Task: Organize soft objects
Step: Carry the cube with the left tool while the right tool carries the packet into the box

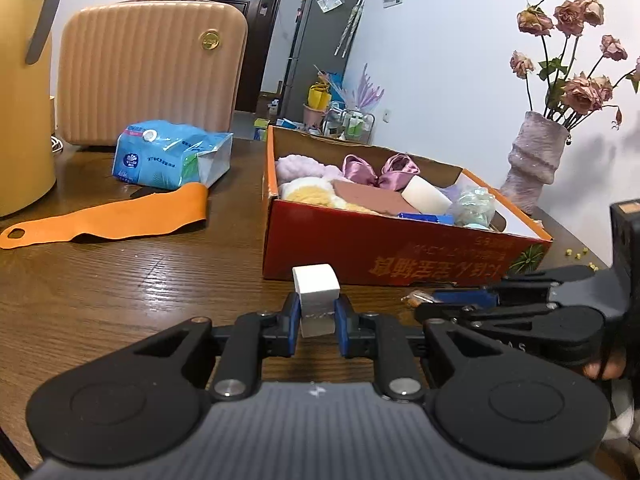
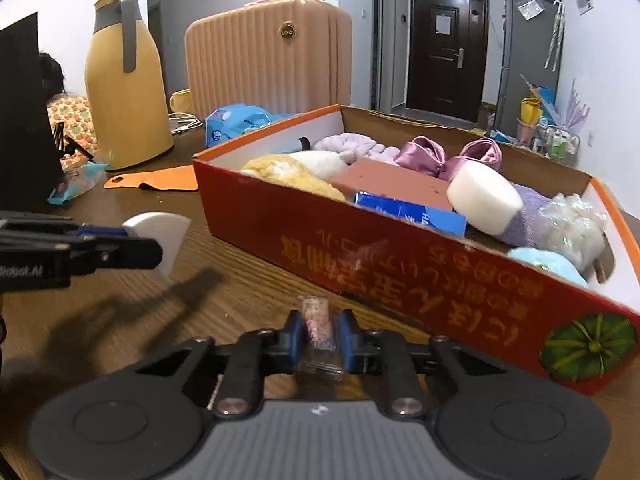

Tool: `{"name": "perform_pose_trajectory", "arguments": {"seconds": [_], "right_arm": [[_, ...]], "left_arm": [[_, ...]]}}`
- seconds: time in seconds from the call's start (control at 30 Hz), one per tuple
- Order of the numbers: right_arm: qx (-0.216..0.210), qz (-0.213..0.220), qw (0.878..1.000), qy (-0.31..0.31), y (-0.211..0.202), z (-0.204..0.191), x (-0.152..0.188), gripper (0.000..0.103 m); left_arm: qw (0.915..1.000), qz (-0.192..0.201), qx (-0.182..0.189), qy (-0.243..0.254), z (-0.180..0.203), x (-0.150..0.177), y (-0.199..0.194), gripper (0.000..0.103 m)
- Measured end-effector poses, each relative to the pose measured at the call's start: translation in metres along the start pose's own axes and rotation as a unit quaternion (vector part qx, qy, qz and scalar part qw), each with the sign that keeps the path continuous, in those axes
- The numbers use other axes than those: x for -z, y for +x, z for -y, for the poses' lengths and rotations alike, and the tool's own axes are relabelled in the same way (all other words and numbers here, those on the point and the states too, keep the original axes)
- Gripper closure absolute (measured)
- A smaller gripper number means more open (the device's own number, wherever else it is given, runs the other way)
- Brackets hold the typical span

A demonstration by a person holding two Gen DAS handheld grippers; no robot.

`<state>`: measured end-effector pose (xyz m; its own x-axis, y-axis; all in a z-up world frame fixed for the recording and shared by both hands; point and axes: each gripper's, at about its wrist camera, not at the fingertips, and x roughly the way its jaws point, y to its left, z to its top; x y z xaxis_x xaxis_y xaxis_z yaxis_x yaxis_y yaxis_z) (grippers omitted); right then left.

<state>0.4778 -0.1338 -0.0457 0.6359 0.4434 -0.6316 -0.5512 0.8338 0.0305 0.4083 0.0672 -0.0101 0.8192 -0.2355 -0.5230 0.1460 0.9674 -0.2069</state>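
Note:
My left gripper (image 1: 317, 317) is shut on a white foam wedge (image 1: 316, 286), held just above the wooden table in front of the red cardboard box (image 1: 380, 254). From the right wrist view the same wedge (image 2: 162, 236) juts out past the left gripper's fingers (image 2: 116, 254). My right gripper (image 2: 319, 334) is shut on a small pink speckled piece in clear wrap (image 2: 317, 322), close to the box's long red wall (image 2: 400, 280). The box holds several soft things: a purple satin bow (image 1: 380, 170), a white sponge (image 2: 482, 200), fluffy yellow and lilac items.
On the table lie an orange silicone strip (image 1: 108, 218) and a blue tissue pack (image 1: 168, 154). A pink ribbed suitcase (image 1: 152, 68) and a yellow thermos jug (image 2: 124, 84) stand behind. A vase of dried roses (image 1: 536, 156) stands right of the box.

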Motion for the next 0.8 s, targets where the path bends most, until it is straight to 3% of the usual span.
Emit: {"name": "perform_pose_trajectory", "arguments": {"seconds": [0.17, 0.33, 0.6, 0.8], "right_arm": [[0.013, 0.008, 1.0, 0.022, -0.027, -0.011, 0.016, 0.089], [0.03, 0.04, 0.997, 0.065, -0.103, -0.015, 0.053, 0.089], [0.07, 0.073, 0.989, 0.112, -0.205, -0.014, 0.118, 0.089], [0.07, 0.114, 0.984, 0.115, -0.244, -0.017, 0.136, 0.089]], "left_arm": [[0.9995, -0.018, 0.009, -0.023, 0.002, 0.005, -0.004, 0.085], [0.998, -0.023, 0.046, -0.036, 0.025, 0.028, -0.046, 0.085], [0.997, -0.031, 0.07, -0.013, 0.086, 0.068, -0.108, 0.085], [0.9971, -0.006, 0.074, 0.018, 0.122, 0.072, -0.143, 0.085]]}}
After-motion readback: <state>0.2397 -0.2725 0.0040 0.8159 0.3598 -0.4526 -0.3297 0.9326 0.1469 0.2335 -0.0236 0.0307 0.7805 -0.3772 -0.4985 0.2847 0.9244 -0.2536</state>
